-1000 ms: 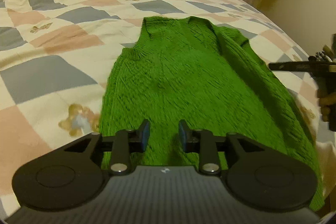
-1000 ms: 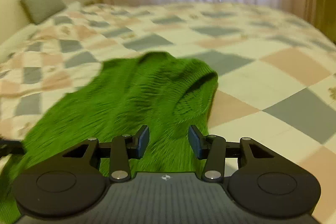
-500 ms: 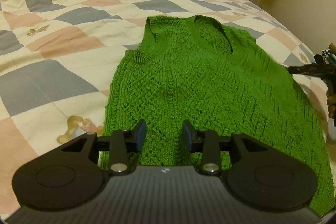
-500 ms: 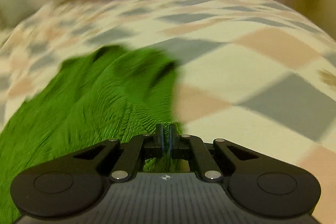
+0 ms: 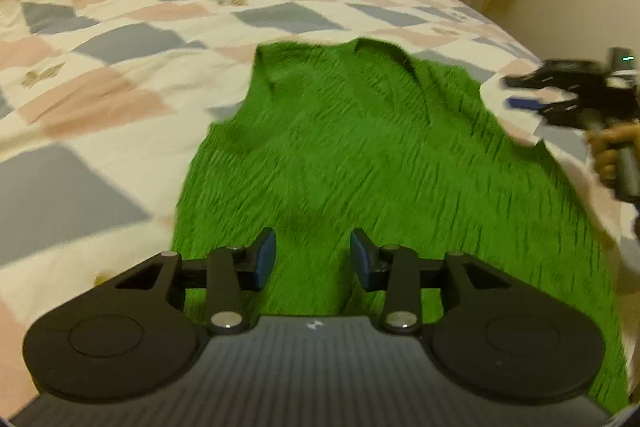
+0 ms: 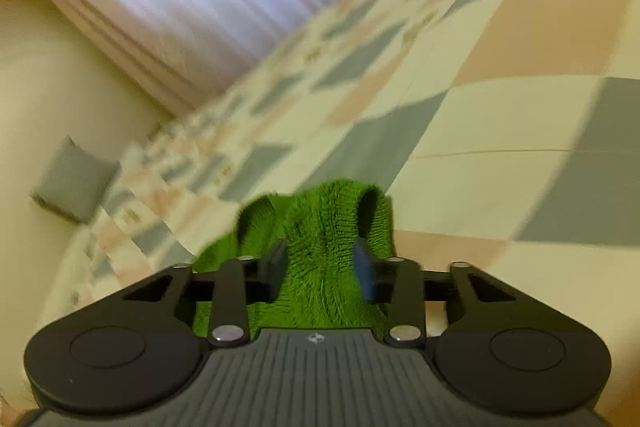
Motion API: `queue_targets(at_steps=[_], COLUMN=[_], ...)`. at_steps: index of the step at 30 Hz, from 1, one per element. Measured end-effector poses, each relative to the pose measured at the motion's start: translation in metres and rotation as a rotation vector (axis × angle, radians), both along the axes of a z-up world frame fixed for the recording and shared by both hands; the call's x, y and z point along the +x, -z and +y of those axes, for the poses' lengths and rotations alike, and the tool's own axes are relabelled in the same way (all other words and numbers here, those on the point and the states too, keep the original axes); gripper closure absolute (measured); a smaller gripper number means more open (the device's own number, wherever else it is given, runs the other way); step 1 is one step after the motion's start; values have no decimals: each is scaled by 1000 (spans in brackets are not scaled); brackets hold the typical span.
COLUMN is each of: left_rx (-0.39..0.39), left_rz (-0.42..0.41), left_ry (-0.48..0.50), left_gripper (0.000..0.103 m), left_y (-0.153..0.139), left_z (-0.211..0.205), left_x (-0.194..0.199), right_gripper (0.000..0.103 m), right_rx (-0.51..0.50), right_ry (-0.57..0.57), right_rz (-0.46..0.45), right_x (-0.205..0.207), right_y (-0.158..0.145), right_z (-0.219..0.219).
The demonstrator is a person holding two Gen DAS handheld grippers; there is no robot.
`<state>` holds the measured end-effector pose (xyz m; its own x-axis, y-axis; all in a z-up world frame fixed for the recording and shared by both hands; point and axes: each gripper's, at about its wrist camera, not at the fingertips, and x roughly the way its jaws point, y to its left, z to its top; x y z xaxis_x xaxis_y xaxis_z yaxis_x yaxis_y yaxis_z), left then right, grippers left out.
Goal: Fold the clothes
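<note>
I see both sets of jaws apart and opening, my left gripper (image 5: 312, 259) over the green knit vest (image 5: 360, 167) on the bed (image 5: 120, 107), my right gripper (image 6: 320, 271) astride its shoulder without pressing.

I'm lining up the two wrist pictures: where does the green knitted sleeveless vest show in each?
Left wrist view: the green knitted sleeveless vest lies spread across the centre and lower right, neckline at the far end.
Right wrist view: only a bunched part of it shows, low in the centre, just beyond the fingers.
Shared landmark: the checked pink, grey and cream bedspread under it.
</note>
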<state>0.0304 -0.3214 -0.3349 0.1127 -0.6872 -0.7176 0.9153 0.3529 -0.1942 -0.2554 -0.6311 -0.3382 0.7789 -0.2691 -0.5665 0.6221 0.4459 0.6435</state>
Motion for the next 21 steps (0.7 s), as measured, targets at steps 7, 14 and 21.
queue_targets(at_steps=[7, 14, 21], left_rx=[-2, 13, 5], left_rz=[-14, -23, -68], left_ry=[9, 10, -13], left_gripper=[64, 63, 62], left_y=[-4, 15, 11], left_z=[-46, -69, -63], left_x=[26, 41, 51], right_gripper=[83, 102, 62], right_rx=[132, -205, -279], right_ry=[9, -19, 68], right_rz=[-22, 182, 337], right_x=[31, 41, 49], right_y=[45, 19, 16], right_z=[-54, -71, -48])
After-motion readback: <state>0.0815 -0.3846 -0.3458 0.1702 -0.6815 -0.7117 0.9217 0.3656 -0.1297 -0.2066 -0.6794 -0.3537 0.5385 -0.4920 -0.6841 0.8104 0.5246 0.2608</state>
